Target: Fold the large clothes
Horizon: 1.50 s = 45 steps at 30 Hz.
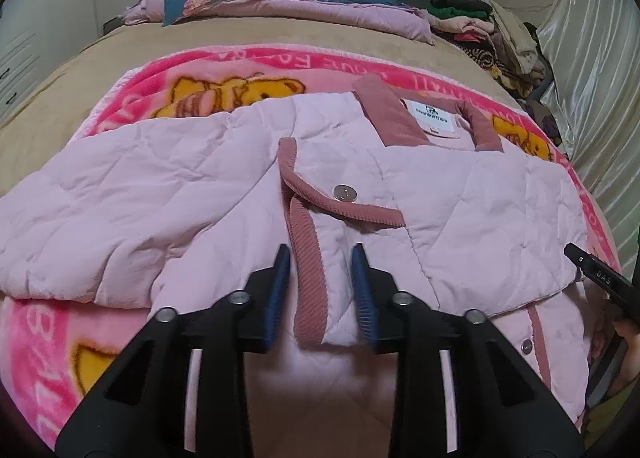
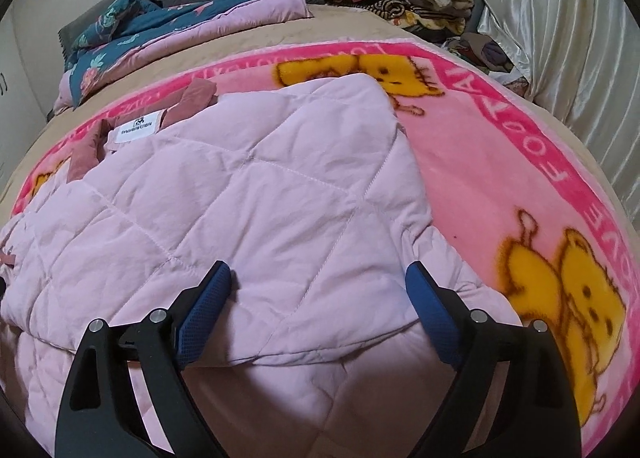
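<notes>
Pink quilted jacket (image 1: 224,194) lies sleeves-folded on blanket (image 2: 500,186).

I'm looking across a bed (image 1: 60,70) in a tan cover, a pink cartoon-bear blanket (image 2: 500,162) spreading over it — a shiny pale curtain (image 2: 560,18) hanging at right, white cupboard doors (image 1: 44,2) standing far left.
</notes>
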Motion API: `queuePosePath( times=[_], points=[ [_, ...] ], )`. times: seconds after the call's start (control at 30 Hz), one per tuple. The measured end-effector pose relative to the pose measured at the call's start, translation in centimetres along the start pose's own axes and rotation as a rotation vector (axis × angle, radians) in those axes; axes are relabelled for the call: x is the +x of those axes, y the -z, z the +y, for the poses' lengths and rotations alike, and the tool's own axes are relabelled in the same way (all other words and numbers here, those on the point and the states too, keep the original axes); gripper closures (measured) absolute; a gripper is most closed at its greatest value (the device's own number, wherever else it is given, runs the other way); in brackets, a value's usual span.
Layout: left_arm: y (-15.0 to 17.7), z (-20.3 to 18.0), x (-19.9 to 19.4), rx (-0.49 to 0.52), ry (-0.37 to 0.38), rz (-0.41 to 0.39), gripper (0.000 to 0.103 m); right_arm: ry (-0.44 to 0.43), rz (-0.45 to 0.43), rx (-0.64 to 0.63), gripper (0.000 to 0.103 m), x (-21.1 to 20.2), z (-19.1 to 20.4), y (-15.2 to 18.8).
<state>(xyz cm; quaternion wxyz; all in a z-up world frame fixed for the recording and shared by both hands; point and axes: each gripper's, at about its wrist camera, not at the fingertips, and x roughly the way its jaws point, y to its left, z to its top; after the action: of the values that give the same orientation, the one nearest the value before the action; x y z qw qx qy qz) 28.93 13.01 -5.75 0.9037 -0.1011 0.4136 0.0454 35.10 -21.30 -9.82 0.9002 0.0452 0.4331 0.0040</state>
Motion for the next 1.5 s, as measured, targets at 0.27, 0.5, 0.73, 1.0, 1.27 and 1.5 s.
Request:
queuePosePath(
  times=[0.27,0.5,0.73,1.0,1.27,1.5],
  points=[
    [-0.4,1.6,-2.5,-0.061,-0.005,-0.044,0.034,-0.081,-0.037,-0.022,0.006,-2.9,2.5,1.4],
    [-0.6,3.3,-4.3,-0.073,-0.080,-0.061,0.009,-0.167,-0.076,-0.066,0.005,-6.0,6.3,1.9],
    [-0.9,5.5,-5.5,-0.111,-0.123,-0.068,0.009,-0.254,-0.116,-0.148,0.005,-9.3,11.4,2.0],
    [-1.3,8.7,-7.6,-0.163,-0.181,-0.110,0.009,-0.316,-0.141,-0.202,0.004,-11.5,16.2,2.0],
    [-1.3,11.4,-8.8,-0.210,-0.211,-0.123,0.009,-0.363,-0.144,-0.252,0.004,-12.5,20.5,2.4],
    [-1.1,14.6,-9.5,-0.279,-0.245,-0.130,0.009,-0.406,-0.149,-0.305,0.004,-13.4,24.1,2.9]
  ],
)
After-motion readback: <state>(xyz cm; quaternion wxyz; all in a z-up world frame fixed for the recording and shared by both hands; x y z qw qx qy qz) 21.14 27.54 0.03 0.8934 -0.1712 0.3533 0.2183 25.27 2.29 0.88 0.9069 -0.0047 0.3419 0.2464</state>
